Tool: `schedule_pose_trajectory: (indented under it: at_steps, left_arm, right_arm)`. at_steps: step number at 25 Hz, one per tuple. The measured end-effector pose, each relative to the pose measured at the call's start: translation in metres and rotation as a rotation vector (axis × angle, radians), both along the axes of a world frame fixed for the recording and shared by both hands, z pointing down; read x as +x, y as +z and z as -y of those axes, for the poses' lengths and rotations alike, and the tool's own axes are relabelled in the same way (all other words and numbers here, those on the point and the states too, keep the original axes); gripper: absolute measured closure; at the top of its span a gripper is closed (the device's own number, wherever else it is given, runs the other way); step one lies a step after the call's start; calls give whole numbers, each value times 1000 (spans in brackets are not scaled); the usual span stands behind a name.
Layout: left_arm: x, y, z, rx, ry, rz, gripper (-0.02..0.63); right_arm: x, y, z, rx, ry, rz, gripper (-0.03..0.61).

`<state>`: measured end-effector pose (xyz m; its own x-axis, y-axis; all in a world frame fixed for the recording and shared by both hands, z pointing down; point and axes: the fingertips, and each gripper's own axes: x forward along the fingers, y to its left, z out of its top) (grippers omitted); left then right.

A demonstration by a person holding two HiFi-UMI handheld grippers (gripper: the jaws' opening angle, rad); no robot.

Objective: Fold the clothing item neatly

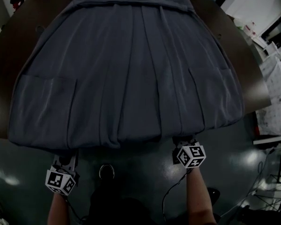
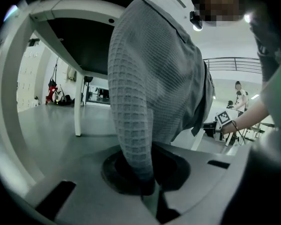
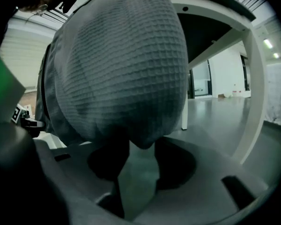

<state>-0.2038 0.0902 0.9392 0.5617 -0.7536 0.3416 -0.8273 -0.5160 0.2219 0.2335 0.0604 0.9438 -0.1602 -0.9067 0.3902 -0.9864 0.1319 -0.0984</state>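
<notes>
A dark grey pleated garment (image 1: 126, 74) lies spread flat over a dark round table (image 1: 246, 69), its hem hanging over the near edge. My left gripper (image 1: 65, 154) is under the hem's left part. In the left gripper view the waffle-textured cloth (image 2: 150, 78) runs down into the left gripper (image 2: 147, 191), whose jaws are pinched shut on it. My right gripper (image 1: 184, 142) is at the hem's right part. In the right gripper view a bulge of cloth (image 3: 122, 64) hangs into the right gripper (image 3: 138, 158), whose jaws stand apart and do not press it.
The table stands on white legs (image 2: 77, 111) over a dark glossy floor (image 1: 145, 172). My shoe (image 1: 106, 171) shows between the two grippers. White furniture and cables (image 1: 276, 93) crowd the right side beyond the table.
</notes>
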Motion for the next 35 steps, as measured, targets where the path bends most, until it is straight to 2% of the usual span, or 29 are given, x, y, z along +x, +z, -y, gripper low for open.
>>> schedule_pose_trajectory:
  at_steps: [1, 2, 3, 9, 16, 22, 27, 31, 35]
  left_arm:
    - [-2, -2, -4, -7, -6, 10, 592]
    - [-3, -4, -8, -15, -8, 15, 592]
    - [-3, -5, -14, -22, -6, 17, 594]
    - [8, -52, -48, -43, 32, 17, 595]
    - [26, -140, -112, -83, 49, -32, 596]
    - [27, -220, -170, -108, 53, -67, 597]
    - [28, -280, -204, -129, 41, -102, 595]
    - [32, -316, -217, -128, 58, -142, 596]
    - [34, -358, -217, -63, 92, -134, 596]
  right_arm:
    - [-2, -4, -2, 0, 8, -3, 467]
    - [-3, -7, -7, -3, 18, -5, 570]
    - [-5, -9, -13, -10, 27, -1, 577]
    - [-17, -38, -70, -82, 46, 46, 577]
    - [-21, -104, -142, -167, 41, 96, 577]
    - [-38, -174, -192, -214, -29, 76, 577]
    - [-40, -238, -219, -211, -91, 34, 577]
    - [-38, -287, -236, -184, -97, 50, 577]
    - [-43, -334, -243, -130, -138, 28, 577]
